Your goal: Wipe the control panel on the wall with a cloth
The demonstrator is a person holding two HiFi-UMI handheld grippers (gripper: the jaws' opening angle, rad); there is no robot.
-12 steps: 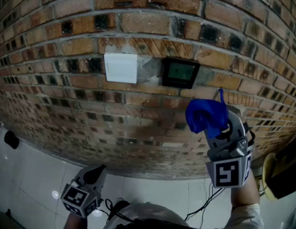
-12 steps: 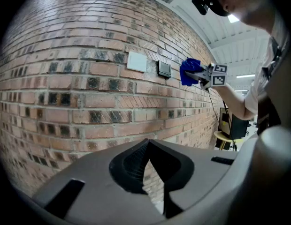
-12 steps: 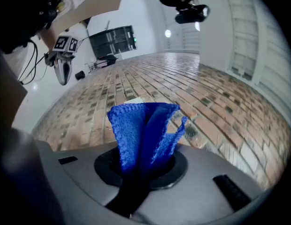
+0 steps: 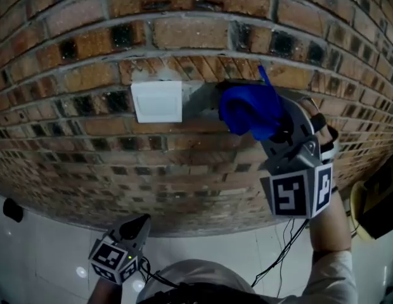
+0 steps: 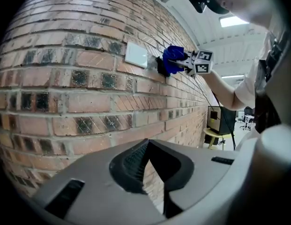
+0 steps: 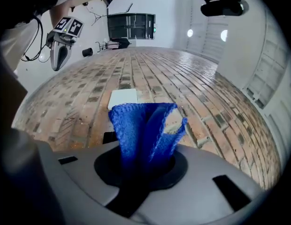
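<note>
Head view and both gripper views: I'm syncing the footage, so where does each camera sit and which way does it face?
Head view: on the person's head, facing the brick wall; shows the left gripper, right gripper and right forearm.
Left gripper view: on the left gripper, low, facing up along the wall; its own fingers show.
Right gripper view: on the right gripper, facing the wall; its fingers clamp the blue cloth.
Shared: all three show the white switch plate.

grey tongs (image 4: 139, 222), black-and-white marker cubes (image 4: 296, 194), black cables (image 4: 280, 258), pale sleeve (image 4: 334, 281)
</note>
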